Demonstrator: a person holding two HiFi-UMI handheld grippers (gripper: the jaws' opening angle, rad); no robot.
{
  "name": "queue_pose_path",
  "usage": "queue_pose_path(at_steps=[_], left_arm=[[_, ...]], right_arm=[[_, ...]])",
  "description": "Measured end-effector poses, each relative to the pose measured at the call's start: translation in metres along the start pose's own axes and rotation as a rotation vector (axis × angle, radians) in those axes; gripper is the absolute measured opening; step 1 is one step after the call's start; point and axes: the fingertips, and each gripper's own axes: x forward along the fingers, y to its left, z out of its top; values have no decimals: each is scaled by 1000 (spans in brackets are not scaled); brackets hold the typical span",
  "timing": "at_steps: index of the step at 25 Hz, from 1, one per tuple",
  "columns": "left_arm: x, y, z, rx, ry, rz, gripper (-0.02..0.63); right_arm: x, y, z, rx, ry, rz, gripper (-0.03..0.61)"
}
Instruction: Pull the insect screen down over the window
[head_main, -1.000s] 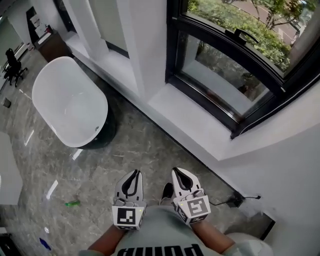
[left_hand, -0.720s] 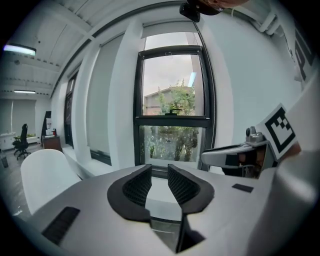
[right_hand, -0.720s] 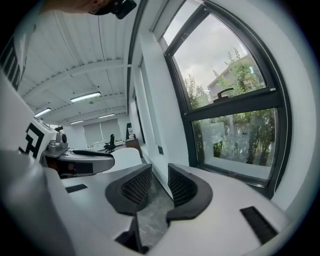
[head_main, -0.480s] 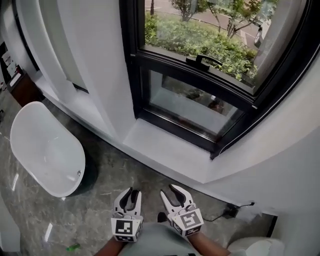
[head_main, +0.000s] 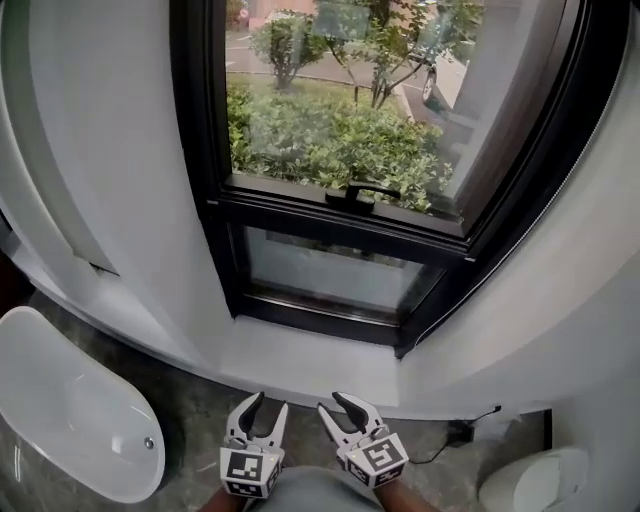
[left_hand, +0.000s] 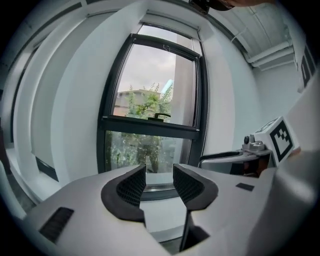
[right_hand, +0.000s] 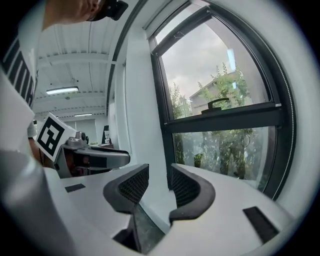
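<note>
Head view, window (head_main: 340, 150): standing ahead of and above both grippers, dark-framed, with shrubs showing through the glass.
Head view, handle (head_main: 353, 192): sitting on the middle crossbar.
Head view, insect screen: not yet pulled down; both panes are showing uncovered.
Head view, left gripper (head_main: 265, 405) and right gripper (head_main: 338, 405): hovering side by side at the bottom edge, pointing toward the white sill (head_main: 300, 350), well apart from the window.
Head view, bathtub (head_main: 60, 430): sitting on the floor at lower left.
Left gripper view, claw (left_hand: 159, 172): standing narrowly apart, having just been opening, gripping nothing; the window is lying straight ahead.
Right gripper view, claw (right_hand: 160, 172): standing narrowly apart, having just been opening, gripping nothing; the window is lying ahead and to the right.
</note>
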Motion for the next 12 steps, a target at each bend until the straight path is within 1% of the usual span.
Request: queue_pose_path(at_steps=[3, 6, 7, 9, 12], left_arm=[[19, 12, 8, 7, 11, -67, 186], [39, 18, 14, -3, 22, -93, 196], [45, 18, 15, -12, 26, -97, 198], [61, 16, 18, -21, 33, -101, 198], [86, 13, 28, -9, 34, -101, 198]], right_arm=[[13, -9, 2, 12, 21, -36, 123], [18, -26, -2, 7, 80, -80, 123], [19, -32, -4, 9, 101, -81, 123], [24, -40, -6, 23, 120, -30, 121], [34, -59, 0, 40, 102, 58, 100]])
